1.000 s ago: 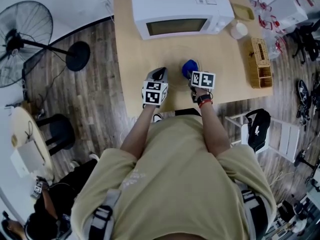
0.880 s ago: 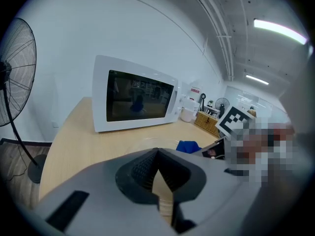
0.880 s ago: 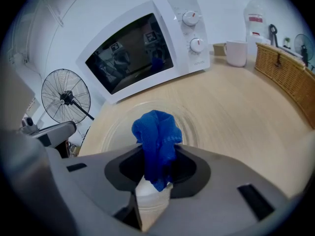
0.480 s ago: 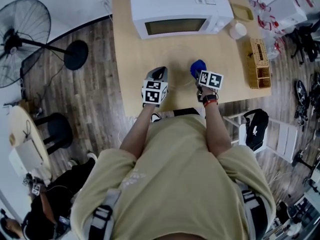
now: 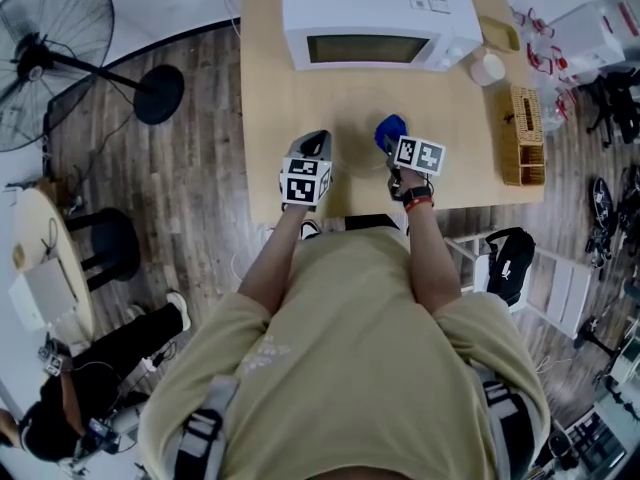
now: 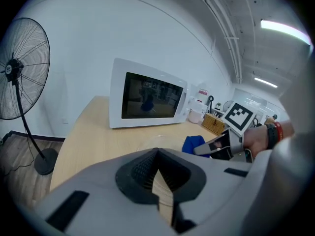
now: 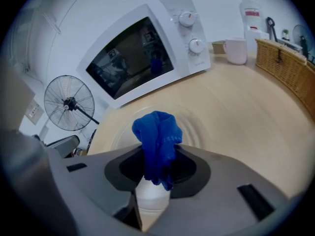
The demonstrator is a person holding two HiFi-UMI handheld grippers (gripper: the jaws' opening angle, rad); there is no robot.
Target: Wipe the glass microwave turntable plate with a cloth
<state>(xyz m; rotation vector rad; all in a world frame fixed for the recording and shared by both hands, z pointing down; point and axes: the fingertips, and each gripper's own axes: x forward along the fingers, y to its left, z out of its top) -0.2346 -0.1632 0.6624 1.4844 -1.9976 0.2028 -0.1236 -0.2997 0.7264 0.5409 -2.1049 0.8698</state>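
The clear glass turntable plate [image 5: 352, 128] lies flat on the wooden table [image 5: 275, 88] in front of the white microwave [image 5: 375, 18]; its ribbed rings show faintly in the right gripper view [image 7: 197, 124]. My left gripper [image 5: 317, 146] sits at the plate's left rim, jaws closed on the edge [image 6: 160, 181]. My right gripper [image 5: 393, 146] is shut on a bunched blue cloth [image 7: 157, 141], which rests over the plate's right part [image 5: 390, 131]. The cloth [image 6: 194, 144] also shows in the left gripper view.
The microwave's door is closed [image 7: 142, 53]. A white mug [image 5: 488, 67] and a wicker basket [image 5: 524, 133] stand at the table's right. A floor fan [image 5: 50, 58] stands left of the table. A seated person [image 5: 70, 388] is at the lower left.
The right gripper carried the blue cloth rightward over the plate, then a little back to the left. The left gripper has stayed at the plate's left rim.
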